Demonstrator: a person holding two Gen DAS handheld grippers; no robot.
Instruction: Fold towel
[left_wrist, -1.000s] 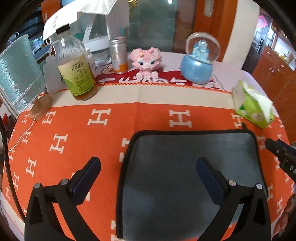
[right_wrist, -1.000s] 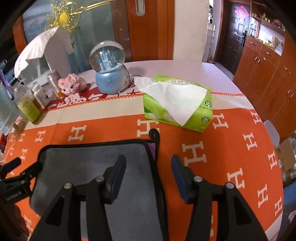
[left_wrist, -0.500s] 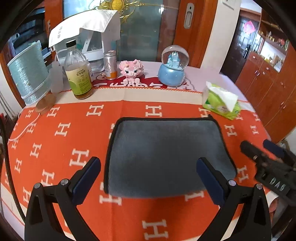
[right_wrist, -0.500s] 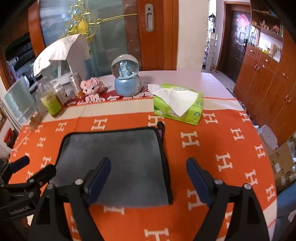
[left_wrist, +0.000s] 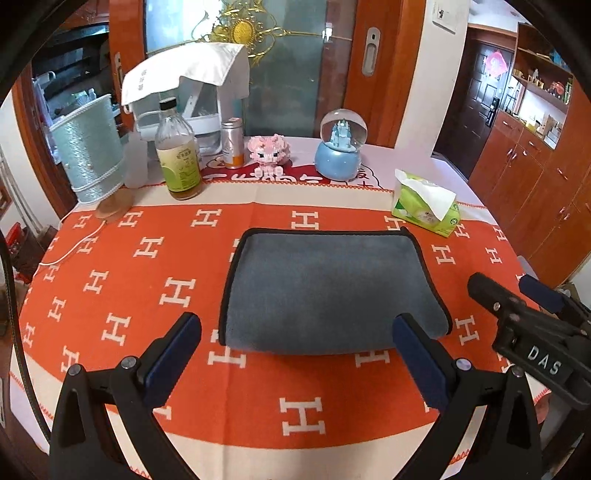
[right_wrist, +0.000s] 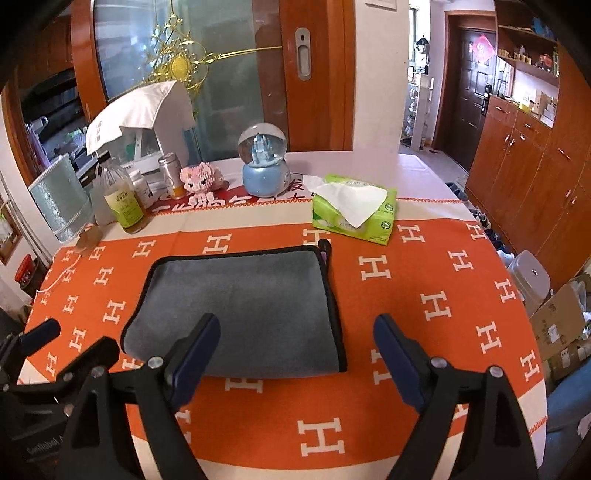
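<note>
A grey towel (left_wrist: 328, 288) with black edging lies folded flat on the orange tablecloth; it also shows in the right wrist view (right_wrist: 243, 306). My left gripper (left_wrist: 295, 350) is open and empty, held above the table just in front of the towel's near folded edge. My right gripper (right_wrist: 295, 350) is open and empty, in front of the towel's near right corner. The right gripper also shows at the right edge of the left wrist view (left_wrist: 524, 306). The left gripper shows at the lower left of the right wrist view (right_wrist: 62, 347).
At the back of the table stand a green tissue pack (left_wrist: 424, 210), a blue snow globe (left_wrist: 341, 147), a pink toy pig (left_wrist: 267, 153), a can (left_wrist: 232, 142), a glass bottle (left_wrist: 177, 151) and a teal lamp (left_wrist: 90, 147). Wooden cabinets (right_wrist: 535, 166) line the right.
Both grippers have pulled back and up from the towel toward the near table edge. The towel lies still, and more of the table shows around it.
</note>
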